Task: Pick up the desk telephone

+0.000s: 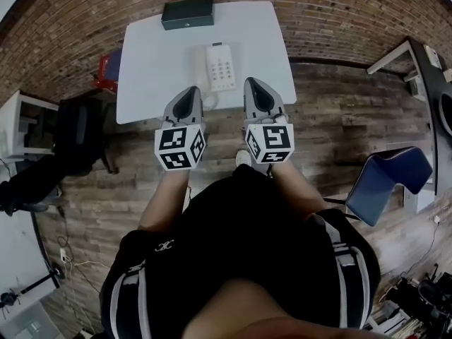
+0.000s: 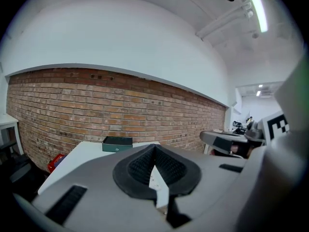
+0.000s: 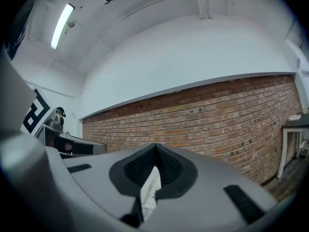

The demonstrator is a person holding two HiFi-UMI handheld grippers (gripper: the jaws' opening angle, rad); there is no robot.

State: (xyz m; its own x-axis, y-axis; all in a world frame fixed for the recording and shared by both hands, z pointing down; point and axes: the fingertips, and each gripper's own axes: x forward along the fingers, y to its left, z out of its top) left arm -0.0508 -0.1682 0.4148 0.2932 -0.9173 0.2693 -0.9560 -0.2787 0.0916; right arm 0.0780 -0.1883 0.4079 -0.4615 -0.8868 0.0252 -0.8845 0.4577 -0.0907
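The white desk telephone [image 1: 221,67] lies flat in the middle of a white table [image 1: 152,55], keypad up, with its cord trailing toward the near edge. Both grippers hover side by side at that near edge, just short of the phone. The left gripper [image 1: 189,92] is shut and empty, a little left of the phone. The right gripper [image 1: 256,83] is also shut and empty, a little to its right. In the left gripper view the jaws [image 2: 154,147] meet over the table [image 2: 72,161]; the phone is hidden. The right gripper view shows its shut jaws [image 3: 155,147] against a brick wall.
A dark green box [image 1: 187,13] [image 2: 117,143] sits at the table's far edge against the brick wall. A red item [image 1: 107,70] and a black bag [image 1: 78,136] lie left of the table. A blue chair [image 1: 388,182] stands at the right on the wood floor.
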